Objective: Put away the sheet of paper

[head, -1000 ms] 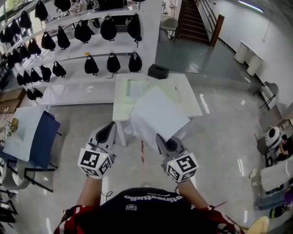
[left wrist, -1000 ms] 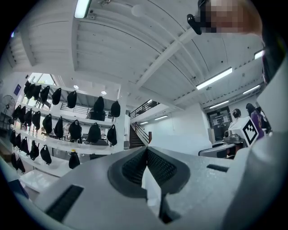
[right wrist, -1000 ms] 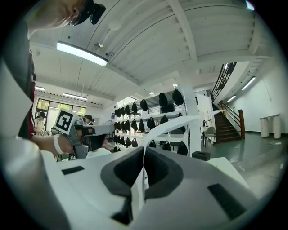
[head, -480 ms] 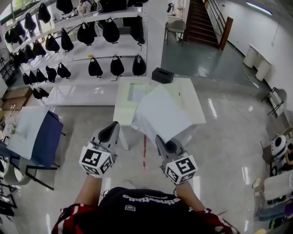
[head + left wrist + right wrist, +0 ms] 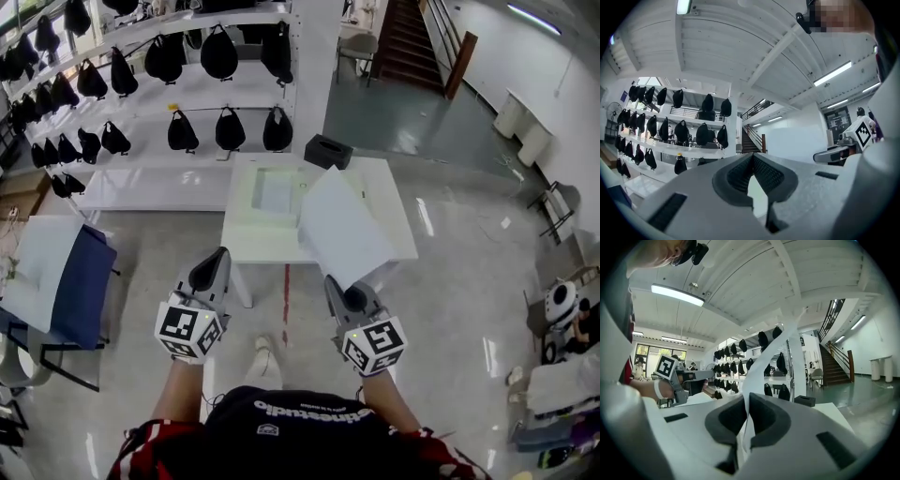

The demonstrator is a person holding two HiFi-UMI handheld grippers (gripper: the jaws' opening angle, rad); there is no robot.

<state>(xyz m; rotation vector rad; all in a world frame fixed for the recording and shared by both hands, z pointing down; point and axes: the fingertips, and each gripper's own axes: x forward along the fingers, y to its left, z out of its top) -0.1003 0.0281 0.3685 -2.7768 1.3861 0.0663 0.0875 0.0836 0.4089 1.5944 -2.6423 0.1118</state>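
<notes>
The sheet of paper (image 5: 342, 230) is white and stands up out of my right gripper (image 5: 339, 286), which is shut on its lower edge. In the right gripper view the sheet (image 5: 764, 362) rises curling from between the closed pads of the right gripper (image 5: 746, 401). It hangs in front of the right half of a low white table (image 5: 262, 239). My left gripper (image 5: 210, 270) is level beside it at the left, shut with nothing in it. In the left gripper view the left gripper (image 5: 752, 157) has its pads meeting at the tips.
A black box (image 5: 327, 150) sits at the table's far edge. White shelves (image 5: 141, 98) with several black bags stand behind the table. A chair with blue and white cloth (image 5: 70, 281) is at the left. Stairs (image 5: 403, 37) rise at the back right. My shoe (image 5: 262, 358) is on the shiny floor.
Both grippers and the sheet have moved forward toward the table. The sheet now stands more upright, over the table's right part. A shoe has come into view below.
</notes>
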